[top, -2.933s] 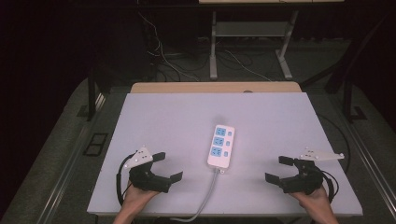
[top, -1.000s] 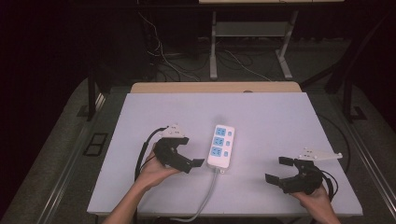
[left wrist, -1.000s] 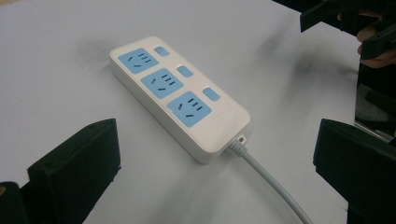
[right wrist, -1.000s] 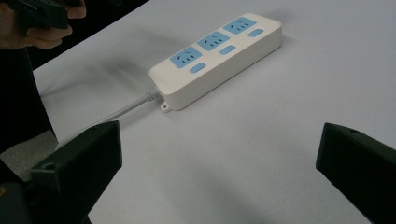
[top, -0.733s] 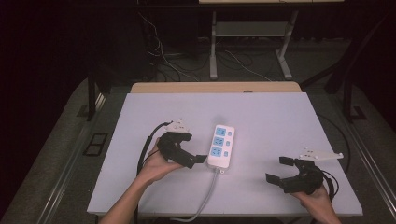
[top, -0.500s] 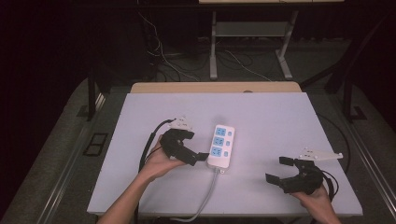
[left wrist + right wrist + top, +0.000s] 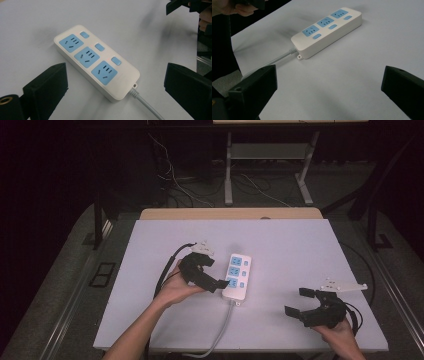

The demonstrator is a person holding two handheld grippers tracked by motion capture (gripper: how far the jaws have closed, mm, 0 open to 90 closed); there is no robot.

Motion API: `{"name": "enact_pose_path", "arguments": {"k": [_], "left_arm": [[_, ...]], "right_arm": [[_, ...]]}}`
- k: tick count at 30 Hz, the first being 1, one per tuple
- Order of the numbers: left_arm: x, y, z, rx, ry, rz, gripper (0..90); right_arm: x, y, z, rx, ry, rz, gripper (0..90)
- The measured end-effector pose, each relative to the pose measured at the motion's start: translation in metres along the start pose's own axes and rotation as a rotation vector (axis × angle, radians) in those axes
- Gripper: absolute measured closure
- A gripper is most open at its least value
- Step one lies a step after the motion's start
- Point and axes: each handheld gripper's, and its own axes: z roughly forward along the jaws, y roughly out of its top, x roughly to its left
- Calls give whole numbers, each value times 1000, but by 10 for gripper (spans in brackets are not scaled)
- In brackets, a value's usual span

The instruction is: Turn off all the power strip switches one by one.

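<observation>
While both sets of jaws gape, nothing is gripped yet: strip (image 7: 237,276) lies just ahead of left gripper (image 7: 216,271), w/ right gripper (image 7: 306,303) well apart; judging by this, grasp remains undone.

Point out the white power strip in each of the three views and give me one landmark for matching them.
High view: the power strip lies mid-table, just right of the left gripper.
Left gripper view: it runs diagonally across the centre, between the two open jaws.
Right gripper view: it sits upper centre, well beyond the jaws.
Shared landmark: its grey cord, leaving the end with the small mounting tab, seen lower right in the left gripper view and at left in the right gripper view.
</observation>
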Motion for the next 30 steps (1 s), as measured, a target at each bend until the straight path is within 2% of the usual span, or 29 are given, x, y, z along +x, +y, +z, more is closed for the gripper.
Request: {"name": "enact_pose_path", "arguments": {"k": [4, 5, 9, 13, 15, 16, 17, 18, 20, 22, 23, 27, 30], "left_arm": [[1, 6, 5, 12, -5, 10, 80], [1, 7, 6, 12, -1, 8, 130], [2, 13, 11, 22, -2, 14, 164], [0, 18, 15, 36, -9, 27, 244], [-1, 20, 17, 37, -4, 31, 334], [-2, 22, 18, 37, -4, 29, 334], [-2, 23, 20, 39, -1, 32, 393], [-3, 24, 21, 41, -1, 33, 393], [-4, 26, 23, 48, -9, 39, 469], [-5, 27, 26, 56, -7, 45, 496], [-5, 27, 28, 60, -9, 47, 549], [-8, 29, 35, 90, -18, 55, 604], [-9, 30, 41, 109, -21, 61, 694]], "right_arm": [[-1, 0, 0, 2, -1, -2, 1], [-1, 0, 0, 2, -2, -3, 1], [0, 0, 0, 0, -4, -9, 1], [0, 0, -1, -2, -6, -12, 1], [0, 0, -1, -3, -7, -12, 1], [0, 0, -1, -3, -7, -12, 1], [0, 0, -2, -4, -7, -12, 1], [0, 0, -2, -4, -7, -12, 1], [0, 0, -2, -4, -7, -13, 1], [-1, 0, -2, -3, -7, -13, 1], [-1, 0, -2, -3, -7, -12, 1], [-1, 0, -2, -3, -7, -13, 1], [0, 0, -2, -3, -6, -14, 1]]}}
